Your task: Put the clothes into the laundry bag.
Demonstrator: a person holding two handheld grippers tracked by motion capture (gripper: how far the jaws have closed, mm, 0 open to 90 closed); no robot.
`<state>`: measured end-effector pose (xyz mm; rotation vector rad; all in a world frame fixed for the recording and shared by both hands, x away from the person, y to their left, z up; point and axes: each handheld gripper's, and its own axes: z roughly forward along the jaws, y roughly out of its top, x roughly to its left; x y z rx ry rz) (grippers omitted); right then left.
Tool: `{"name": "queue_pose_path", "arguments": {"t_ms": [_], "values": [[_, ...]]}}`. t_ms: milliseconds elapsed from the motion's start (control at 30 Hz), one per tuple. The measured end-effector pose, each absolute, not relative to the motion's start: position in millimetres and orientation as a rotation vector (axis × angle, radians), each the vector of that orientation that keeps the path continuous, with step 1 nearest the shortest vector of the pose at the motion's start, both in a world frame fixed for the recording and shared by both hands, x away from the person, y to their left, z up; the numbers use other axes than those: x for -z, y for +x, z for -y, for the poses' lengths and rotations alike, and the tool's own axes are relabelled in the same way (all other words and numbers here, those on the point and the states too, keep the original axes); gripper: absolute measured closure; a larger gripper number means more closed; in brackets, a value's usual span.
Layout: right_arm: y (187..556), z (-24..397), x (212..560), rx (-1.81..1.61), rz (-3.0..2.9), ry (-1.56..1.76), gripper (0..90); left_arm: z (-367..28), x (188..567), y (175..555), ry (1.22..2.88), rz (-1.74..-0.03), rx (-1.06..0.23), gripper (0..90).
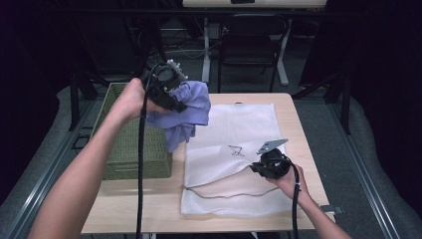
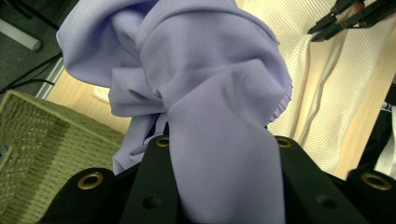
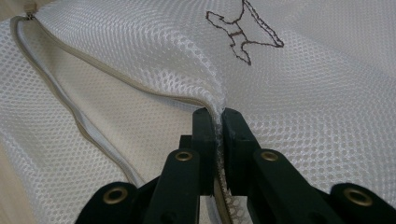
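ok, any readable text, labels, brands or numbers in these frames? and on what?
No readable words, brands or numbers anywhere.
Only mark: a dark stitched outline figure on the white mesh bag, a drawing with no letters.
Purple garment: plain, no print or tag visible.
Green woven basket: no label visible.

garment [image 1: 186,107]: lilac | mesh bag [image 1: 234,149]: white, dark embroidered outline | basket [image 1: 130,144]: seemingly olive
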<state>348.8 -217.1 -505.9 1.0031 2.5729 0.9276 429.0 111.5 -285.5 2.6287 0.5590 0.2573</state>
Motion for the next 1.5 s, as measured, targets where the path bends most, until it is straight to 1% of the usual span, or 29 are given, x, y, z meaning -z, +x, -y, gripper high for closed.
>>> {"name": "queue_pose_path", "arguments": {"t_ms": [167,467,700,1067,1500], "values": [[349,217,506,-0.925,-2.572,1.009,85.1,-107,293,427,2.642,-0.536,-0.262,75.8],[349,219,506,-0.944,-2.563,1.017,85.1,-92,305,422,2.661,-0.486,-0.231,75.9],[349,219,507,-0.941,-2.570,1.015,85.2,-86,322,414,2.674,-0.483,-0.168,75.7],[350,218,508,-0.932,-2.568,1.024,85.5,-86,338,398,2.680,-0.442,-0.130,75.7],[351,218,508,-0.936,-2.536,1.064,85.8,-74,363,379,2.702,-0.370,-0.070,75.6]]}}
